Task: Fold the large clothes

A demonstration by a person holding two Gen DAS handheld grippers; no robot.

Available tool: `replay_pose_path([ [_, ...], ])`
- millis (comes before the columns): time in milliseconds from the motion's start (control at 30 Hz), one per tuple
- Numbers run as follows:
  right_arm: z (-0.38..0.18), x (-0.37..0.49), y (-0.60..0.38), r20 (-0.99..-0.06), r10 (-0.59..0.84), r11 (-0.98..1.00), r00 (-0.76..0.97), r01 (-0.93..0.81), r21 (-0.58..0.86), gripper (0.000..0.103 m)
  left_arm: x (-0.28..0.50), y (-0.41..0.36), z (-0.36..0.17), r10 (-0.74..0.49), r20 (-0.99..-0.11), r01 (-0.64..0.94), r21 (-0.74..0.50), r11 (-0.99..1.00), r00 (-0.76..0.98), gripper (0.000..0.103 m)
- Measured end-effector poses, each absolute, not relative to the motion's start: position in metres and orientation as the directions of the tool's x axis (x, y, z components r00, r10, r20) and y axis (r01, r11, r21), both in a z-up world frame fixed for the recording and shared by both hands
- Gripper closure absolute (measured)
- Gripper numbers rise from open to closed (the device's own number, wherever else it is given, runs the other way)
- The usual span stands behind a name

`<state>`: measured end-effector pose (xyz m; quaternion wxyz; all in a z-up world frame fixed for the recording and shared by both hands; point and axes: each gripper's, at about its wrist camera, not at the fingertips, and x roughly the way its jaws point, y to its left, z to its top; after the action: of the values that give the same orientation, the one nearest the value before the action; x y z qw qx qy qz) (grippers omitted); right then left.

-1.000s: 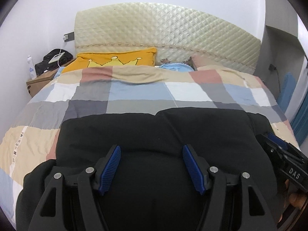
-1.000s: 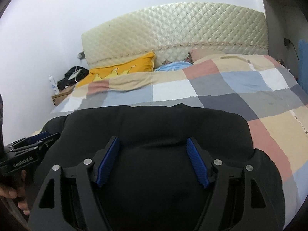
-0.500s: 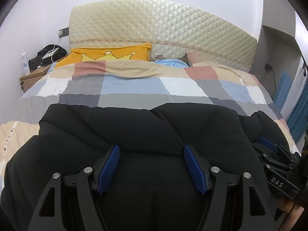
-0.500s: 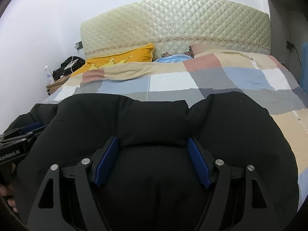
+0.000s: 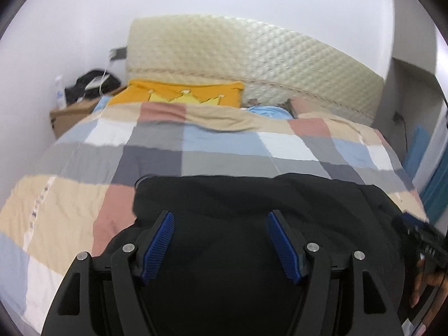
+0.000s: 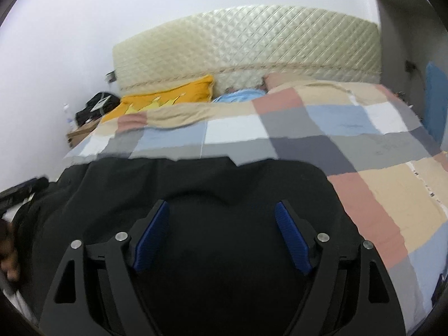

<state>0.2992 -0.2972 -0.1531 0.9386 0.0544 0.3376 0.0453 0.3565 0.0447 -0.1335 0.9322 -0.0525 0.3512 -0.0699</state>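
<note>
The black jacket (image 5: 252, 210) lies bunched on the checked blanket (image 5: 212, 151), at the end of the bed far from the cream headboard (image 5: 252, 61). The left gripper (image 5: 221, 240) and the right gripper (image 6: 222, 232) are both wide open above it, and neither one holds anything. The puffy cloth could spring back and undo its fold, because nothing pins it down. A finger could also snag a loose edge and drag it crooked. The blanket is soft and wrinkly, so the jacket may slide on it. Just below the headboard sits a yellow crown pillow (image 5: 182, 98), and left of it a small bedside table (image 5: 72, 112).
</note>
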Motion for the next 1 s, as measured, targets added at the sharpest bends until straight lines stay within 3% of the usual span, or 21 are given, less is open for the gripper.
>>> replay_pose_path([
  [167,-0.174,0.300,-0.317,-0.649,0.126,0.988,0.750,-0.037,0.148,0.024,0.364,0.047,-0.162,-0.152,-0.694,0.083,-0.132,0.988,0.704,0.034],
  [567,-0.205,0.301,-0.313,-0.644,0.148,0.984,0.751,-0.047,0.172,0.016,0.356,0.040,-0.179,-0.134,-0.673,0.098,-0.092,0.991,0.728,0.031],
  [767,-0.207,0.301,-0.314,-0.643,0.152,0.982,0.751,-0.040,0.185,0.014,0.361,0.045,-0.187,-0.160,-0.673,0.100,-0.127,0.987,0.722,0.028],
  [1000,-0.194,0.291,-0.310,-0.653,0.053,0.992,0.755,0.037,0.124,0.014,0.348,0.044,-0.175,-0.110,-0.649,0.055,-0.104,0.993,0.753,0.028],
])
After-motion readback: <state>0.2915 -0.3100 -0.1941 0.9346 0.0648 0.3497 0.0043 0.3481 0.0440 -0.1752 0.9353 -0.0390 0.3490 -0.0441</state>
